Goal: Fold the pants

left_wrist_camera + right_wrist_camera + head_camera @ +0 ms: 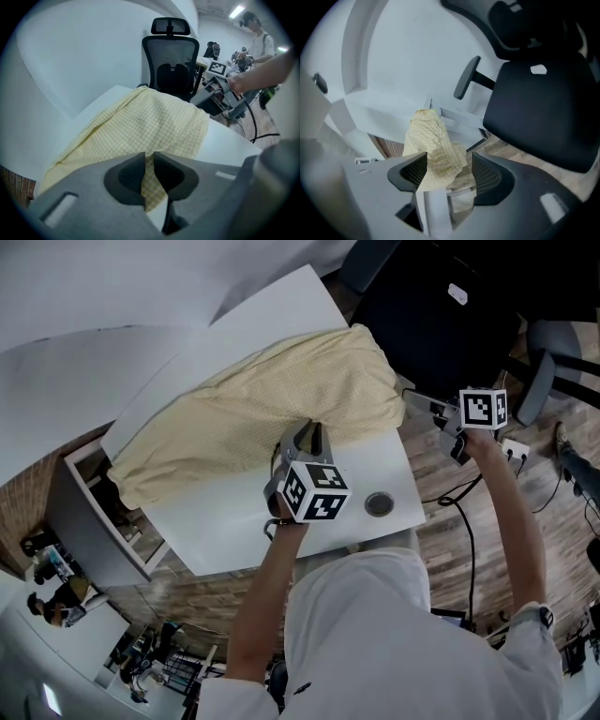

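Office: mesh swivel chair (171,65), white desk (234,531), cables (470,549) on floor (441,521).

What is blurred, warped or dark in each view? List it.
Head view: fisheye bends the table edges, light even. Left gripper view: dark round vignette, near foreground soft, pants sharp. Right gripper view: softest overall, chair nearly black.

Yellow checked pants (267,399) spread across white table (375,470); left gripper (310,435) at near edge of cloth; right gripper (417,404) beside right end, past table corner; dark round disc (379,504) on table; black chair (436,320) beyond.
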